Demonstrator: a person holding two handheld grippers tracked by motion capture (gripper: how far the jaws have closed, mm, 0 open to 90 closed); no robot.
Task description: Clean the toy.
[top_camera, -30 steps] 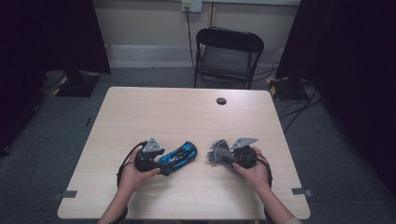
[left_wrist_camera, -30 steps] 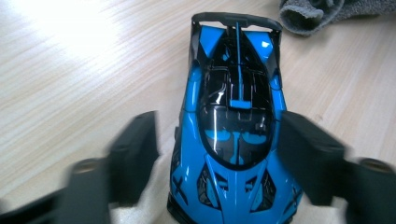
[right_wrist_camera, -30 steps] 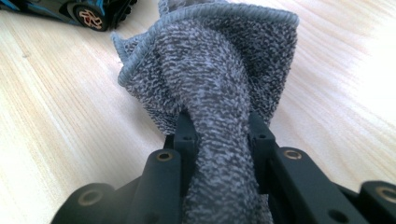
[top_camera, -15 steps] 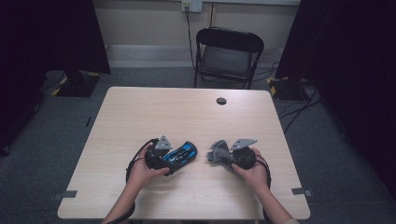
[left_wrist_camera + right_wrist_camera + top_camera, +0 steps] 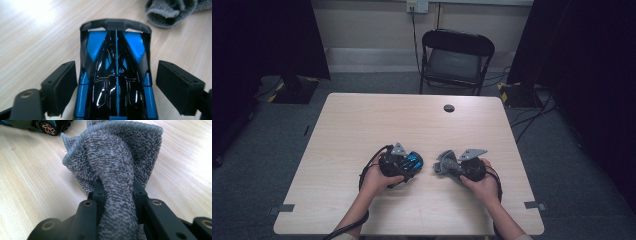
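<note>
A blue and black toy car (image 5: 116,75) sits on the wooden table (image 5: 362,125), its nose toward the grey cloth (image 5: 172,11). My left gripper (image 5: 116,72) straddles the car's body. Its jaws have just been closing, and a thin gap still shows between each pad (image 5: 62,85) and the car's sides. In the high view the car (image 5: 414,161) pokes out of the left gripper (image 5: 408,164) toward the right. My right gripper (image 5: 117,187) is shut on the bunched grey cloth (image 5: 117,152), which rests on the table beside the car's wheel (image 5: 47,126).
A black folding chair (image 5: 454,57) stands behind the table's far edge. A small round black cable hole (image 5: 449,108) lies near that edge. Grey tape marks (image 5: 282,208) sit at the front corners. A cable (image 5: 369,165) loops from the left gripper.
My left hand has slid right along the car, so the jaws now flank more of its body. The car, the cloth and the right hand have stayed in place.
</note>
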